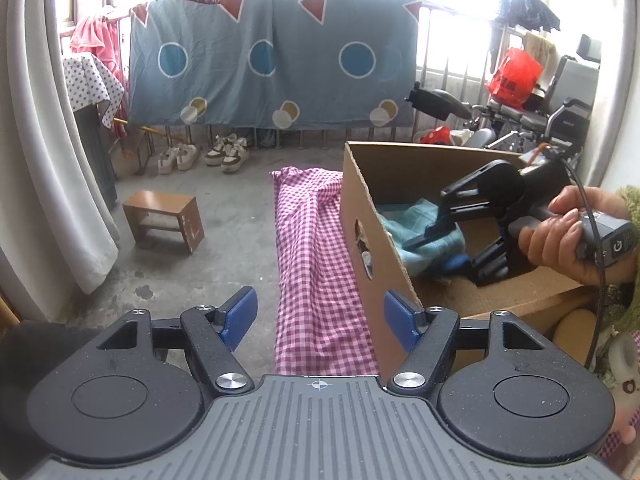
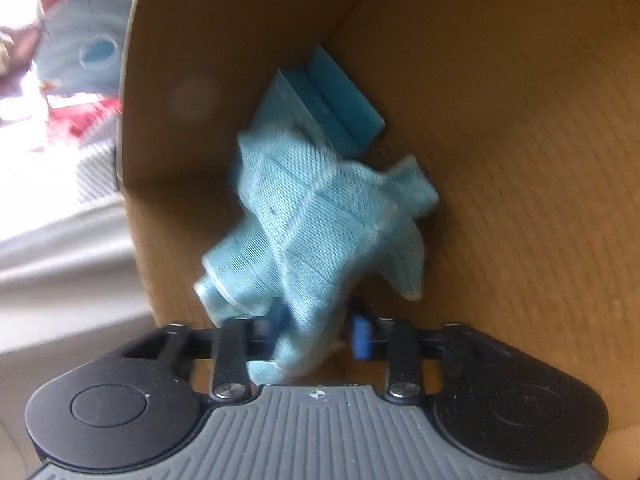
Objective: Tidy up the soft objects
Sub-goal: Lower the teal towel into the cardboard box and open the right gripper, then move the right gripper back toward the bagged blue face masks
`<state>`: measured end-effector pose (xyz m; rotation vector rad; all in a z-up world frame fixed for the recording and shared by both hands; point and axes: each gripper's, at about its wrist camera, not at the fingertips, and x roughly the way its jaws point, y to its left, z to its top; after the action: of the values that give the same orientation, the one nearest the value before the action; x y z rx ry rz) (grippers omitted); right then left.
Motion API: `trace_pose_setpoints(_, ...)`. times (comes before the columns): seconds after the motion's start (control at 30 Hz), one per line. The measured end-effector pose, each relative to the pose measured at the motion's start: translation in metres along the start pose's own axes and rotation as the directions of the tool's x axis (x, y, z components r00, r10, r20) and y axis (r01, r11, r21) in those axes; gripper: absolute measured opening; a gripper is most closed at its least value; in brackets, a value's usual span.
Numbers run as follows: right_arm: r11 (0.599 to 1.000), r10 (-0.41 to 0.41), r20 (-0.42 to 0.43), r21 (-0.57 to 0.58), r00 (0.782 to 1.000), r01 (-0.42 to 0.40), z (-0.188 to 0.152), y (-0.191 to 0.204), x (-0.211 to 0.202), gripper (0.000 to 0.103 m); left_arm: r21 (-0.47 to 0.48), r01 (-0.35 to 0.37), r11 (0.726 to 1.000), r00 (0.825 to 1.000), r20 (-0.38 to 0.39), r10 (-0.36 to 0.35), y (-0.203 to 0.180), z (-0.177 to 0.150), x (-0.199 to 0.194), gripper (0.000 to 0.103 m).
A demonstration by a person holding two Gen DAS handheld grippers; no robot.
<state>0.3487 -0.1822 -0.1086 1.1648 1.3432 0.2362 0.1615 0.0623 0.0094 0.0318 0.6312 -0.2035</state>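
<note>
A light blue knitted cloth [image 2: 320, 216] lies crumpled inside an open cardboard box [image 2: 520, 160], partly over a small blue carton [image 2: 344, 100]. My right gripper [image 2: 318, 332] is down in the box, jaws apart, with the cloth's lower fold loose between the blue pads. From the left wrist view, a hand holds the right gripper [image 1: 432, 254] over the cloth [image 1: 416, 216] in the box [image 1: 376, 240]. My left gripper [image 1: 320, 316] stands open and empty above a pink checked cloth [image 1: 312, 260] spread on the floor beside the box's near corner.
A small wooden stool [image 1: 164, 220] stands on the concrete floor at left, with shoes [image 1: 200, 154] by the railing. A blue patterned sheet [image 1: 272, 64] hangs behind. A wheelchair [image 1: 540, 112] and red bag [image 1: 514, 78] are at back right. Plush items [image 1: 624, 360] sit at the right edge.
</note>
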Motion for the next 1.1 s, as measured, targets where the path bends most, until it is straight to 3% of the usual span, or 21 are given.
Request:
trace_pose_setpoints(0.1, 0.999, -0.032, -0.005, -0.024, 0.999, 0.032, -0.004, 0.007, -0.006, 0.069, 0.003, 0.004, 1.0, 1.0, 0.0, -0.004, -0.002, 0.001, -0.002, 0.07)
trace_pose_setpoints(0.2, 0.999, -0.015, 0.012, -0.034, 1.0, 0.016, -0.009, 0.012, -0.023, 0.069, 0.008, 0.007, 1.0, 1.0, 0.002, -0.007, -0.004, 0.001, -0.004, 0.07)
trace_pose_setpoints(0.27, 0.996, -0.012, 0.075, -0.089, 0.997, 0.019, -0.012, 0.02, -0.043, 0.07, 0.015, 0.008, 1.0, 1.0, 0.001, -0.008, -0.005, 0.0, -0.005, 0.07)
trace_pose_setpoints(0.33, 0.986, -0.004, 0.157, -0.165, 0.988, 0.03, -0.012, 0.035, -0.062, 0.066, 0.022, 0.008, 1.0, 1.0, 0.003, -0.009, -0.005, -0.001, -0.006, 0.071)
trace_pose_setpoints(0.4, 0.977, -0.011, 0.227, -0.205, 0.974, 0.059, -0.009, 0.043, -0.074, 0.054, 0.028, 0.007, 1.0, 1.0, 0.006, -0.007, -0.006, -0.001, -0.007, 0.072)
trace_pose_setpoints(0.47, 0.974, -0.002, 0.258, -0.219, 0.966, 0.061, -0.001, 0.048, -0.075, 0.049, 0.03, 0.008, 1.0, 1.0, 0.011, -0.008, -0.007, -0.002, -0.009, 0.073)
trace_pose_setpoints(0.57, 0.983, -0.028, 0.213, -0.173, 0.977, 0.066, 0.012, 0.043, -0.058, 0.039, 0.026, 0.015, 1.0, 1.0, 0.014, -0.015, -0.007, -0.004, -0.009, 0.075)
trace_pose_setpoints(0.7, 0.981, -0.103, 0.159, -0.147, 0.982, 0.126, 0.018, 0.031, -0.028, 0.037, 0.009, 0.03, 1.0, 1.0, -0.003, -0.03, -0.005, -0.006, -0.007, 0.076)
trace_pose_setpoints(0.8, 0.983, -0.095, 0.15, -0.143, 0.984, 0.117, 0.021, 0.029, -0.02, 0.037, 0.001, 0.031, 1.0, 0.999, -0.021, -0.031, -0.004, -0.01, -0.005, 0.076)
trace_pose_setpoints(0.9, 0.986, -0.072, 0.145, -0.137, 0.987, 0.092, 0.019, 0.027, -0.029, 0.039, -0.004, 0.024, 1.0, 0.999, -0.031, -0.024, -0.005, -0.012, -0.006, 0.078)
trace_pose_setpoints(1.1, 0.976, 0.029, 0.168, -0.216, 0.985, 0.008, -0.022, 0.021, -0.099, 0.045, -0.013, 0.017, 1.0, 1.0, -0.013, -0.018, -0.006, -0.015, -0.019, 0.084)
